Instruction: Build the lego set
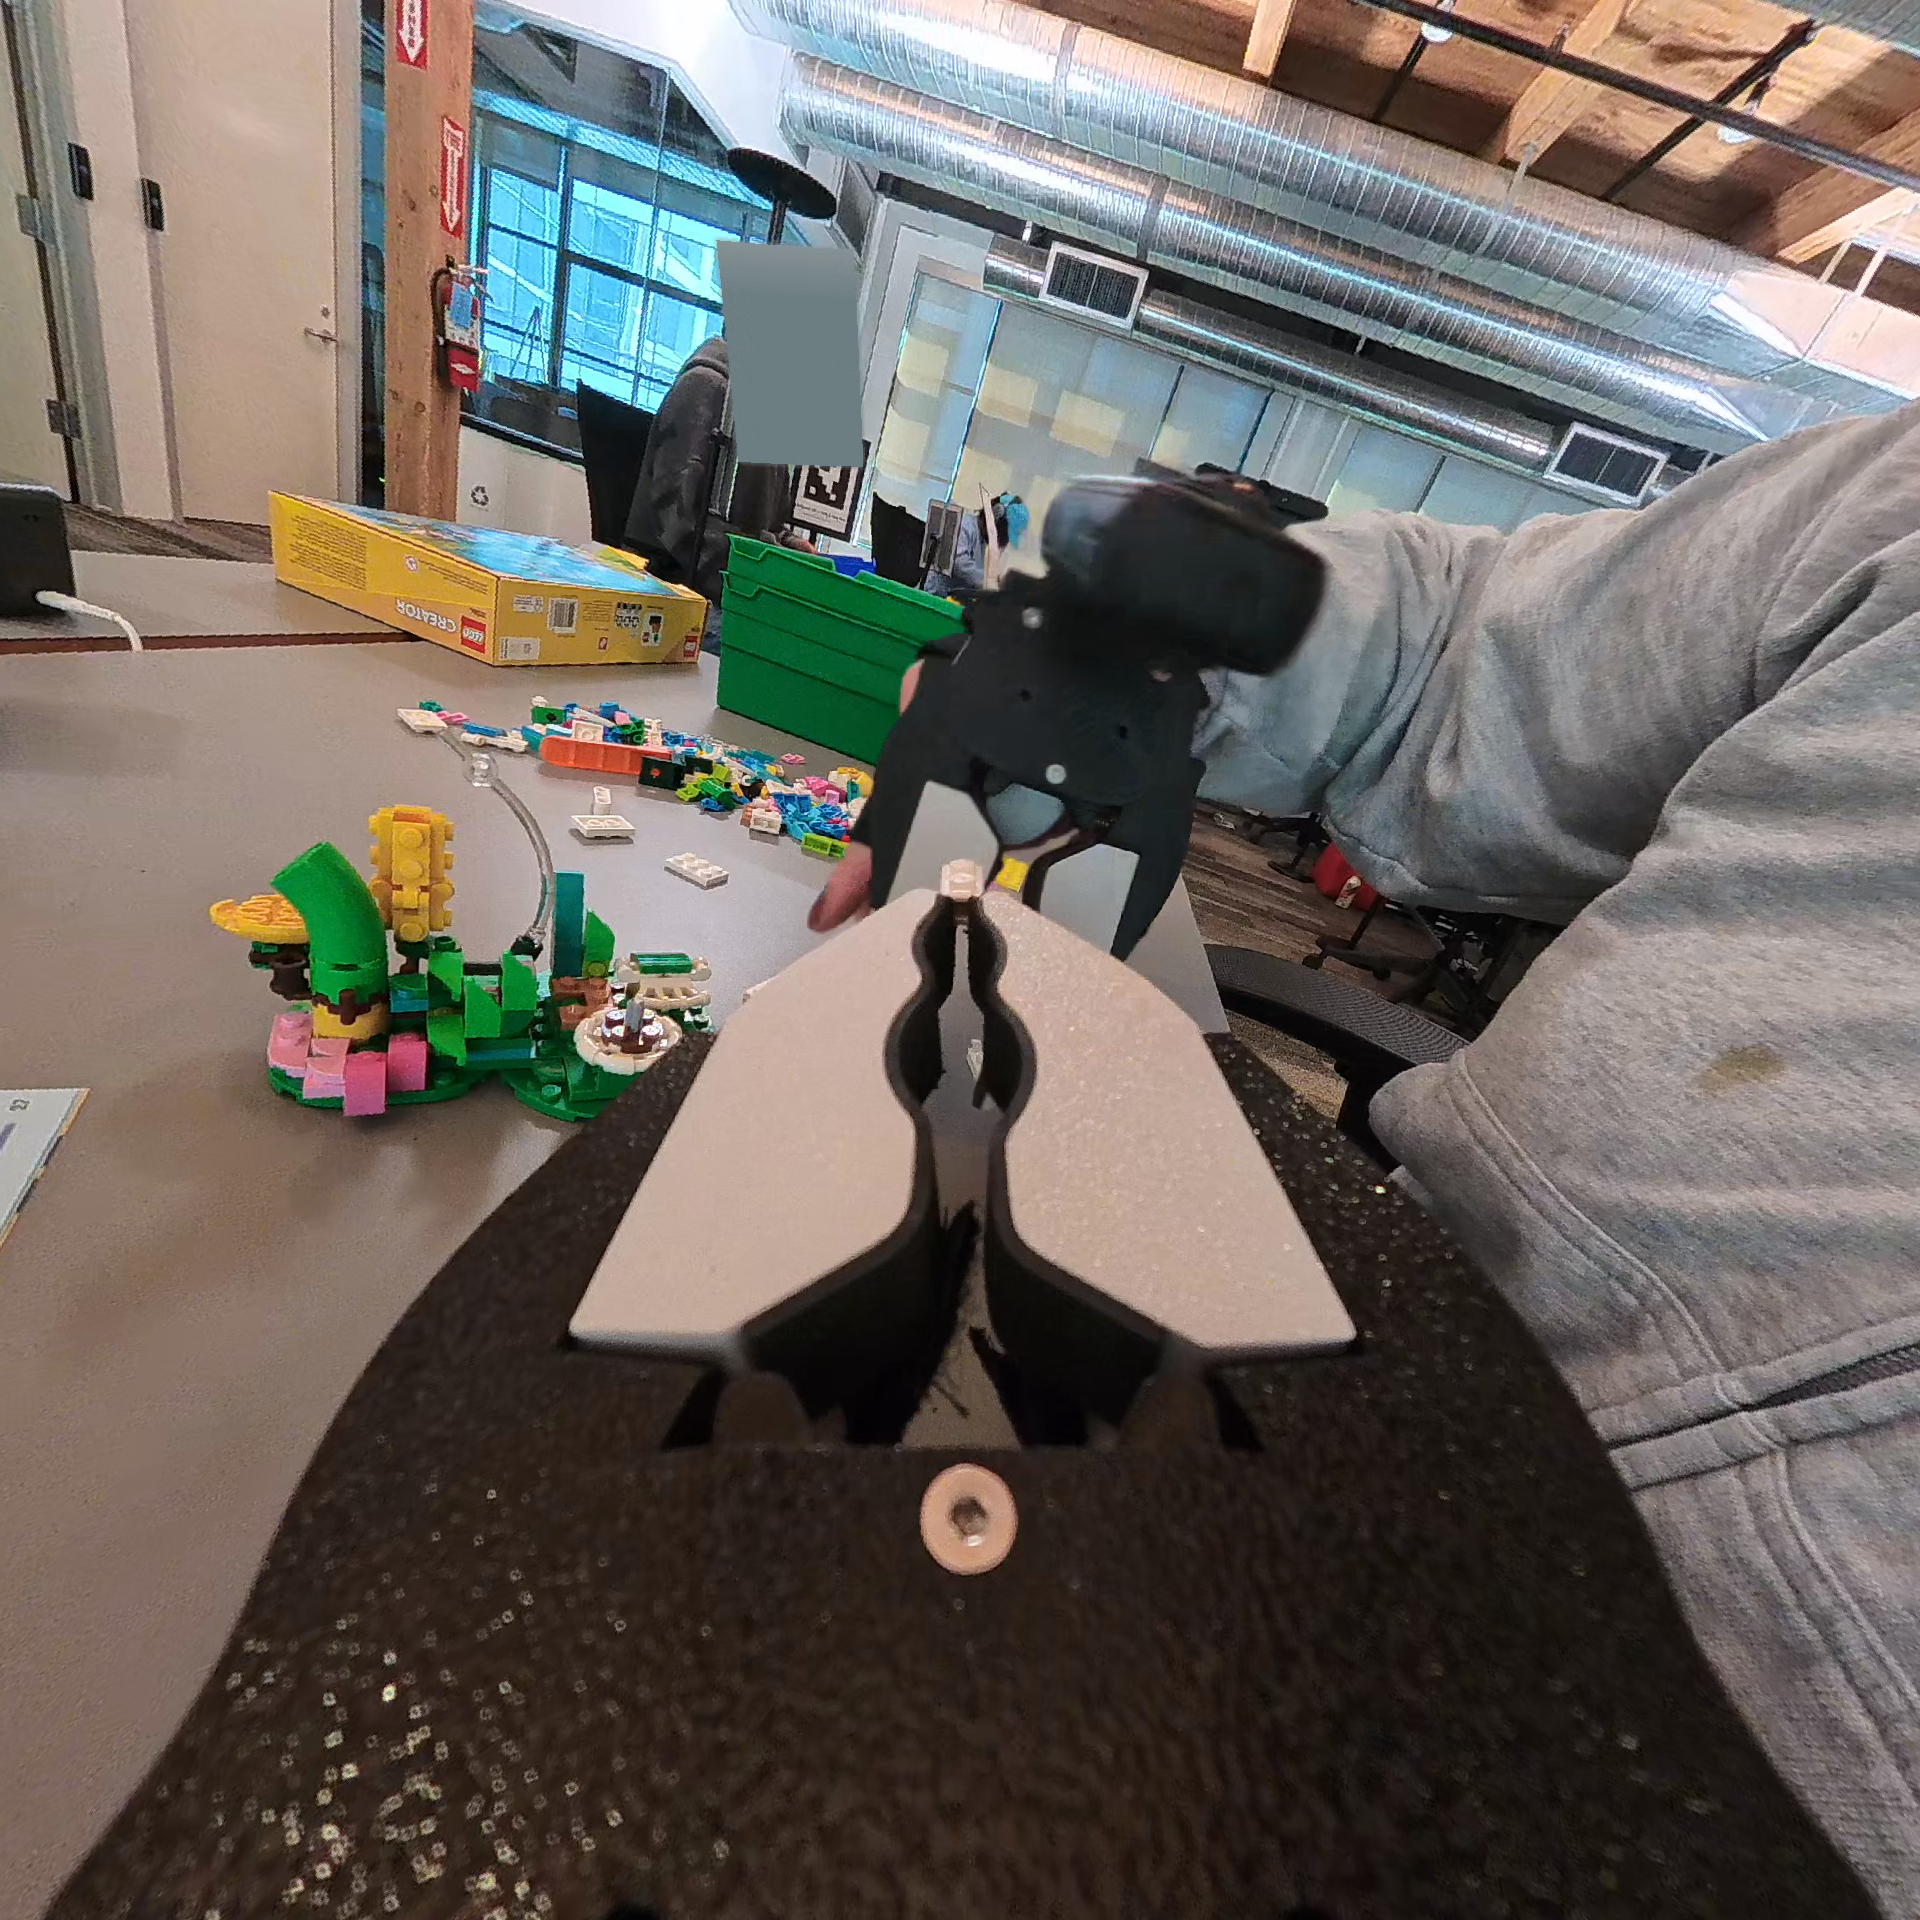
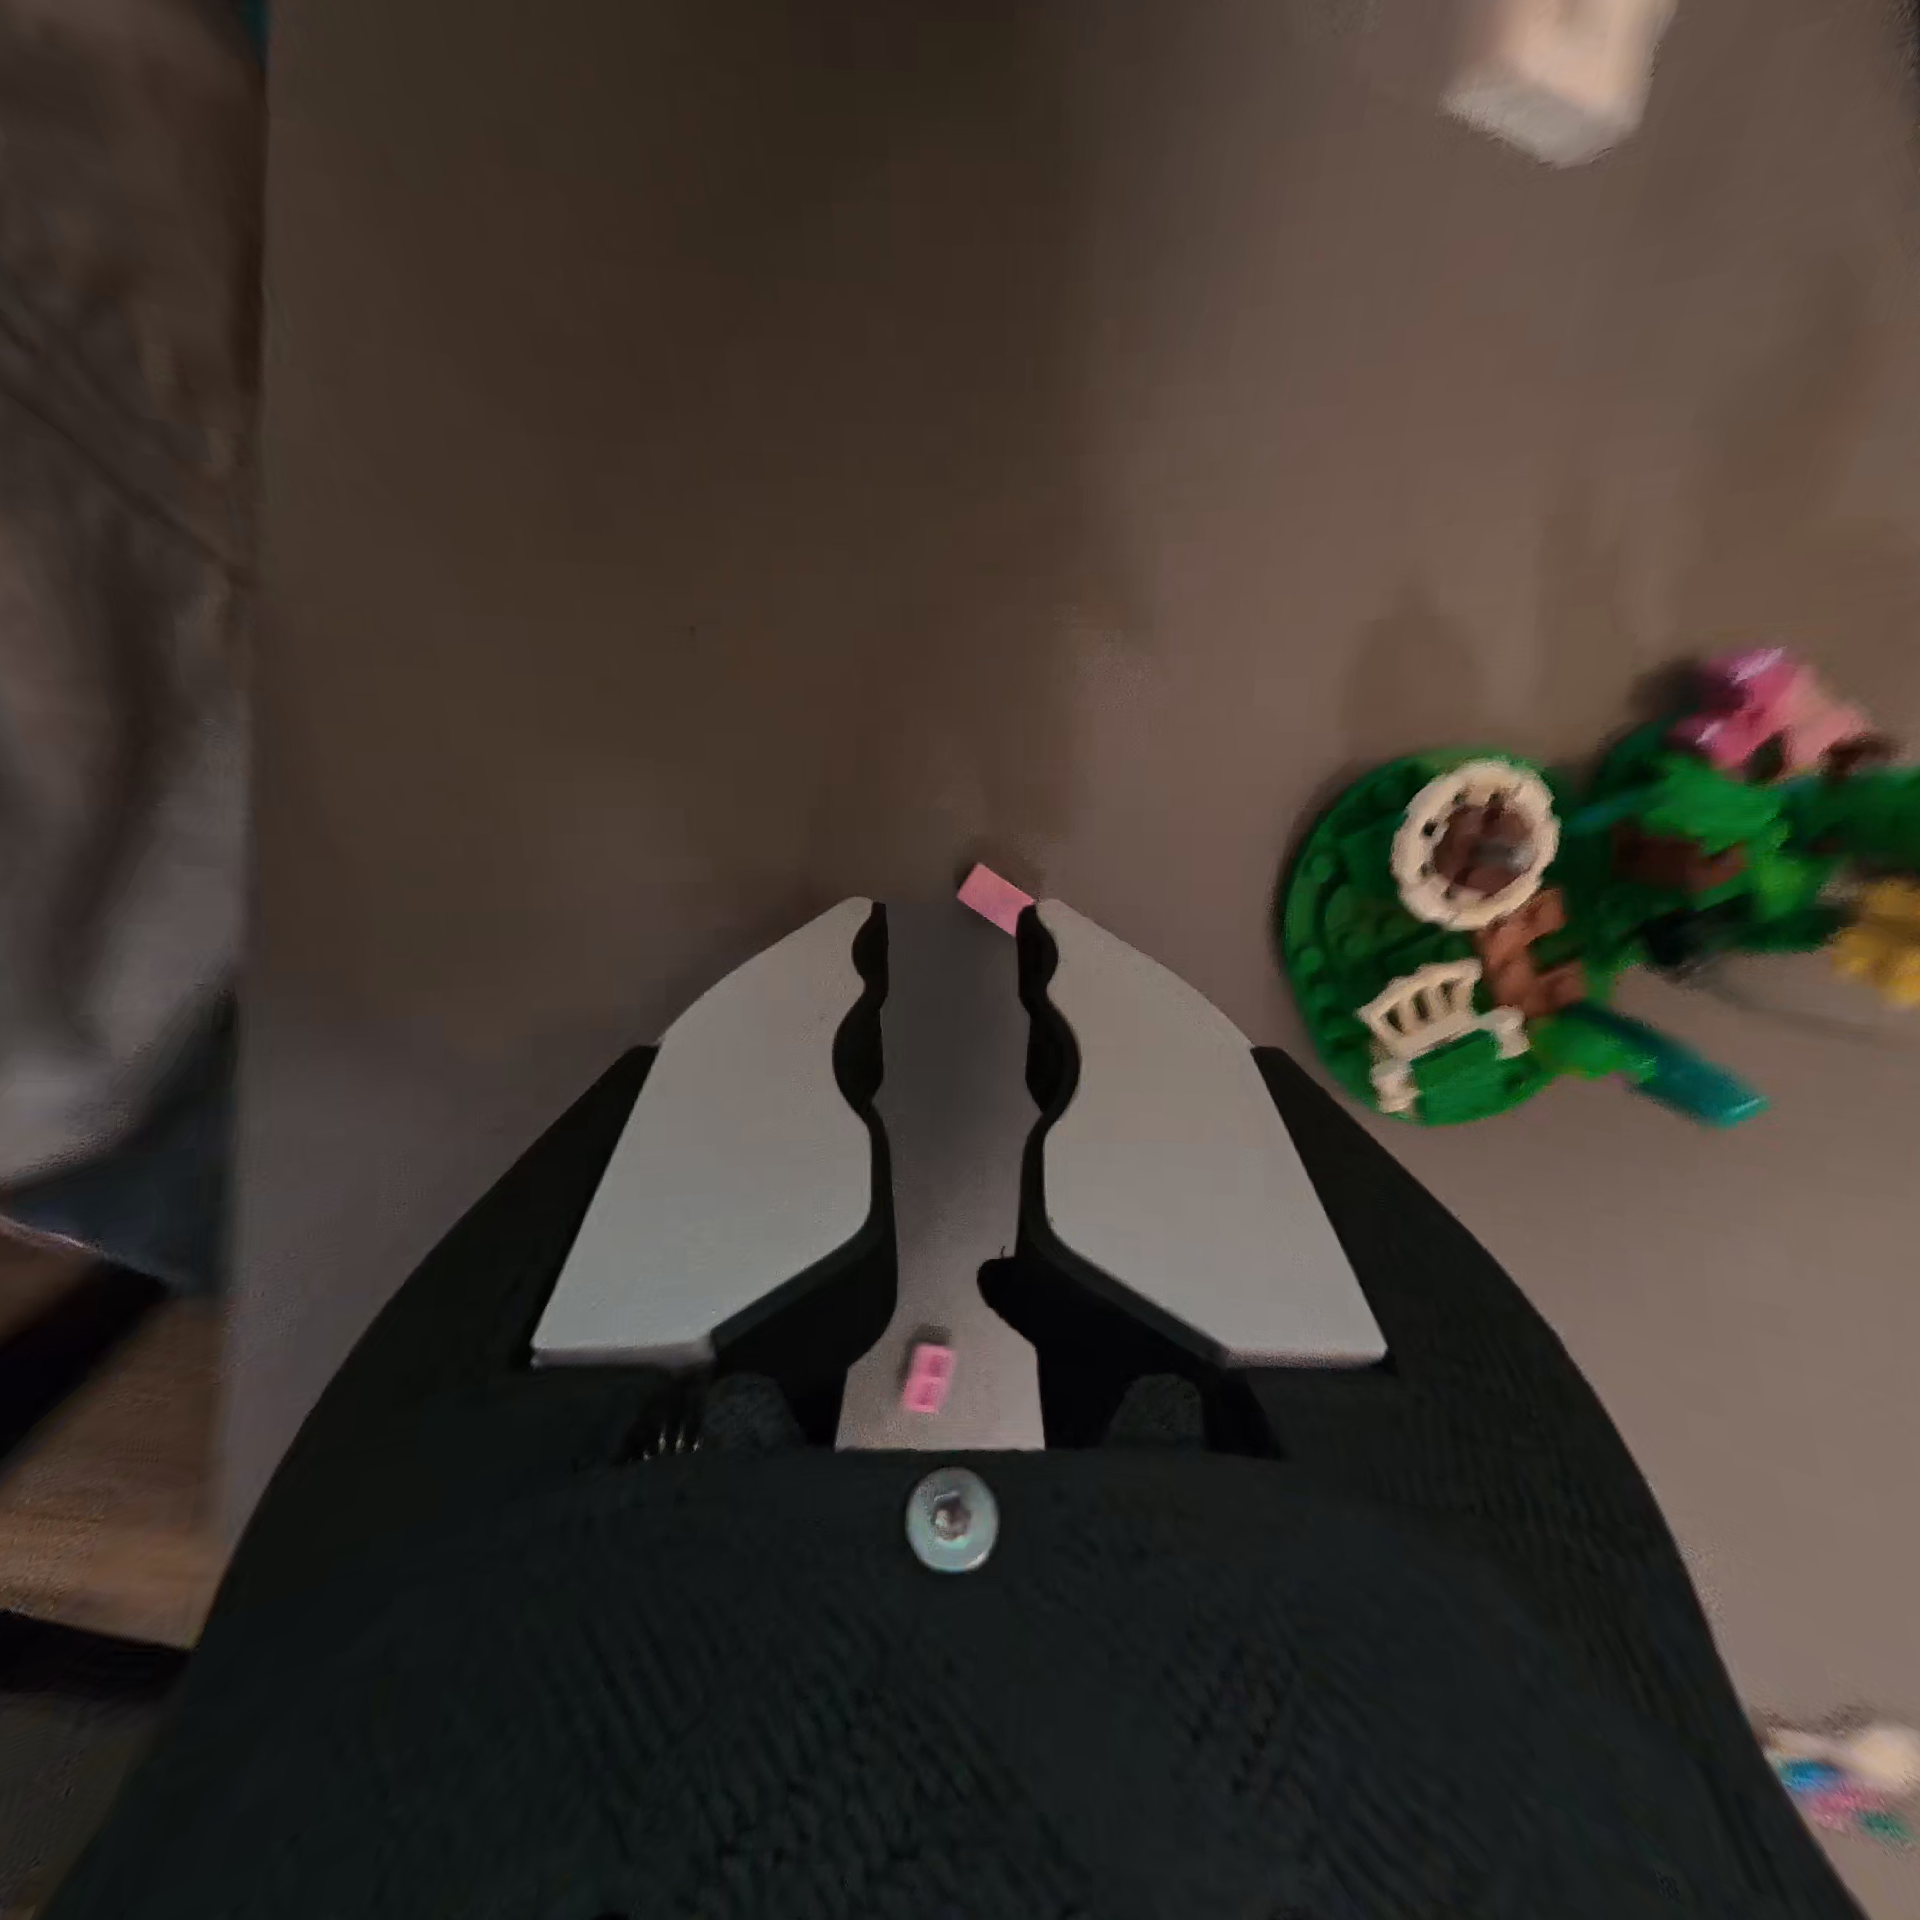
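Note:
My left gripper (image 1: 958, 902) is shut on a small white Lego piece (image 1: 958, 878) that sticks out of its tips, held above the grey table (image 1: 208, 1299). The partly built Lego model (image 1: 436, 987), green with yellow and pink parts, stands to its left. My right gripper (image 2: 951, 914) is open and points down at the table. A small pink piece (image 2: 994, 896) lies at its right fingertip, not gripped. A second pink piece (image 2: 928, 1377) lies on the table between its fingers. The model (image 2: 1507, 914) is to the right, blurred. The right gripper's black body (image 1: 1070, 717) shows just beyond my left tips.
A pile of loose bricks (image 1: 707, 769) lies at the back, with a yellow box (image 1: 488, 582) and stacked green bins (image 1: 821, 644) behind. A booklet corner (image 1: 31, 1143) is at the left edge. A grey sleeve (image 1: 1558, 675) fills the right. A person stands far behind. The tips of one gripper are about 12 cm away from the tips of the other.

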